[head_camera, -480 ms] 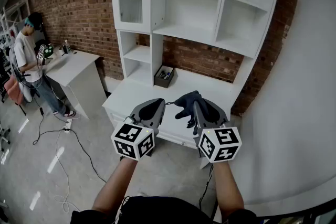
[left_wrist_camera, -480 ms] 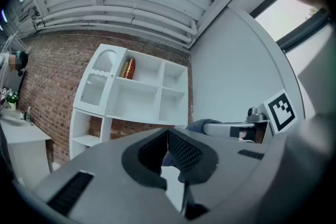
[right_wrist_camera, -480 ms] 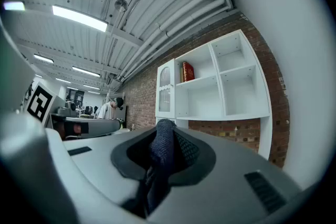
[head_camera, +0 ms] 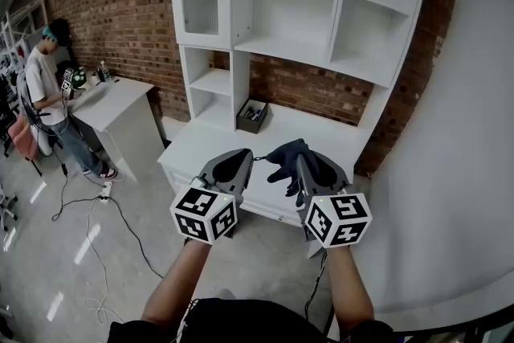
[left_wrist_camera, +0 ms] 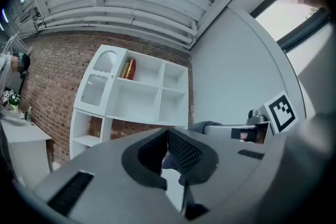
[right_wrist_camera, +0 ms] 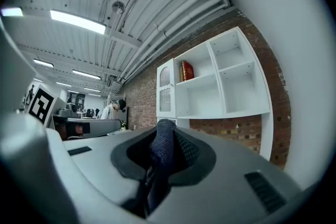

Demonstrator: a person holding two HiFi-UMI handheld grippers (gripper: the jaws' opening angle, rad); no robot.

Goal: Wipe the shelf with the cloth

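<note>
head view: the left gripper point(head_camera: 246, 156) and right gripper point(head_camera: 299, 159) are hovering side by side on the near side of the white shelf point(head_camera: 293, 52). left gripper view: its jaws are pressing together, empty. right gripper view: its jaws are pinching the dark cloth point(right_wrist_camera: 161, 148).

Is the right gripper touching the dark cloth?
Touching. The right gripper view shows the right gripper shut on the dark cloth, which bulges between its fingers.

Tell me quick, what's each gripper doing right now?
Left gripper: closed, holding nothing.
Right gripper: closed on the cloth.
</note>
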